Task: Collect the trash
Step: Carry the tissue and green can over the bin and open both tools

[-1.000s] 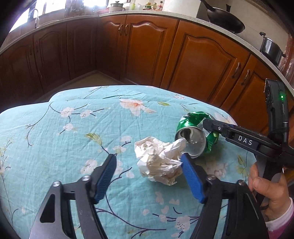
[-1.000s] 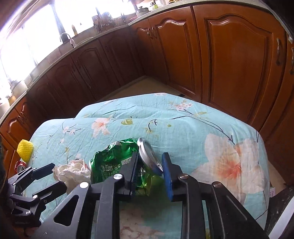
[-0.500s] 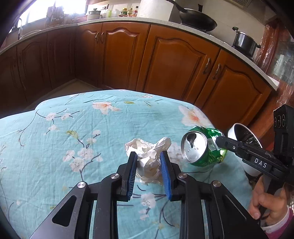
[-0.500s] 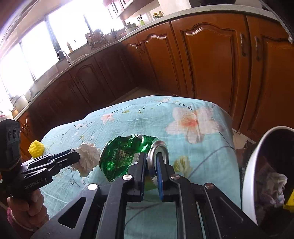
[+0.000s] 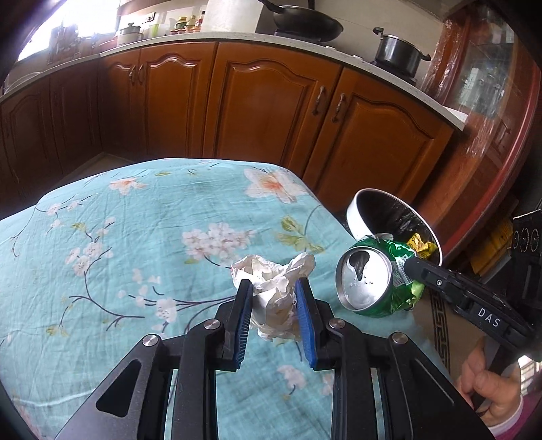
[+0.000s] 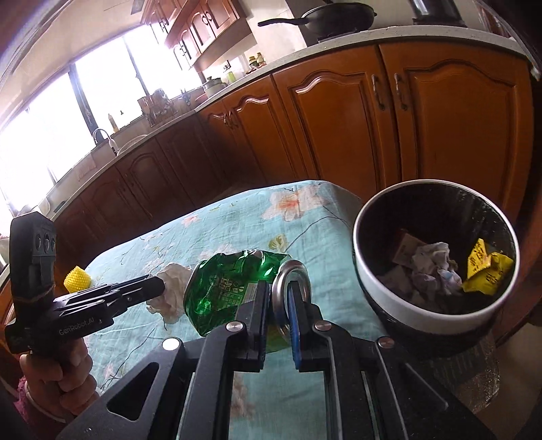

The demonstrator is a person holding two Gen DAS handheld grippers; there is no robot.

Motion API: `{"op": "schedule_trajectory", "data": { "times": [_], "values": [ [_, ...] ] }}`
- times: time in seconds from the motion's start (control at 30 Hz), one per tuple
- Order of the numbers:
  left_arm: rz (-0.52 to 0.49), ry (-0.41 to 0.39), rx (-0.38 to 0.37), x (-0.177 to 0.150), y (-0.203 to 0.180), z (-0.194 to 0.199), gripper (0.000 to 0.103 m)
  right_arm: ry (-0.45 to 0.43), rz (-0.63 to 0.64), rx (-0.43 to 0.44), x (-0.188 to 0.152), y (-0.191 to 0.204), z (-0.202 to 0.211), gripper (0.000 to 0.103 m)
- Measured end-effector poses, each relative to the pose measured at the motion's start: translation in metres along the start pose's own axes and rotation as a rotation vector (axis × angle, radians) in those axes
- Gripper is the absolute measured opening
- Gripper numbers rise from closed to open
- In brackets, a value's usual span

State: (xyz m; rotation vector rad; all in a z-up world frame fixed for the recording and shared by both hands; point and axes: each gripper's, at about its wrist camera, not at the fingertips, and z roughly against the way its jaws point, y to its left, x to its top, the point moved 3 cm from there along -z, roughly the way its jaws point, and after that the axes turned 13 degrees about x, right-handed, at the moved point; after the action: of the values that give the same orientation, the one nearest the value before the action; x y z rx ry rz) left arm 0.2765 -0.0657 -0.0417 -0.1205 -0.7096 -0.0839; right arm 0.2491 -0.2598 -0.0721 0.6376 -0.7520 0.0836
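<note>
My left gripper (image 5: 273, 287) is shut on a crumpled white tissue (image 5: 276, 286) and holds it above the teal floral tablecloth (image 5: 135, 243). My right gripper (image 6: 279, 291) is shut on the rim of a crushed green can (image 6: 223, 287), lifted near the table's right edge. The can (image 5: 376, 277) also shows in the left wrist view, right of the tissue, and the tissue (image 6: 171, 287) shows in the right wrist view. A black bin with a white rim (image 6: 382, 291) stands beside the table, right of the can, with paper and a yellow wrapper (image 6: 484, 269) inside.
A yellow textured object (image 6: 78, 278) lies at the table's far left edge. Wooden kitchen cabinets (image 5: 264, 101) run behind the table. A wok (image 5: 305, 22) and a pot (image 5: 399, 52) sit on the counter. The bin (image 5: 362, 220) shows past the table's right corner.
Both grippers have moved right toward the bin with their loads; the bin is now fully in the right wrist view. The left gripper closed on the tissue a second ago.
</note>
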Motion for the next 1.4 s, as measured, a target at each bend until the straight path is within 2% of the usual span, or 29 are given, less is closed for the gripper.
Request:
{"op": "schedule_trajectory", "data": {
  "times": [0.5, 0.97, 1.4],
  "values": [
    [-0.086, 0.002, -0.044, 0.004, -0.061, 0.008, 0.025, -0.079, -0.052, -0.042, -0.005, -0.032, 0.064, 0.011],
    [-0.145, -0.007, -0.072, 0.020, -0.107, -0.001, 0.025, -0.144, -0.073, -0.110, 0.015, -0.061, 0.093, 0.011],
    [-0.169, -0.009, -0.084, 0.034, -0.126, -0.015, 0.025, -0.161, -0.081, -0.147, 0.027, -0.081, 0.103, 0.011]
  ]
}}
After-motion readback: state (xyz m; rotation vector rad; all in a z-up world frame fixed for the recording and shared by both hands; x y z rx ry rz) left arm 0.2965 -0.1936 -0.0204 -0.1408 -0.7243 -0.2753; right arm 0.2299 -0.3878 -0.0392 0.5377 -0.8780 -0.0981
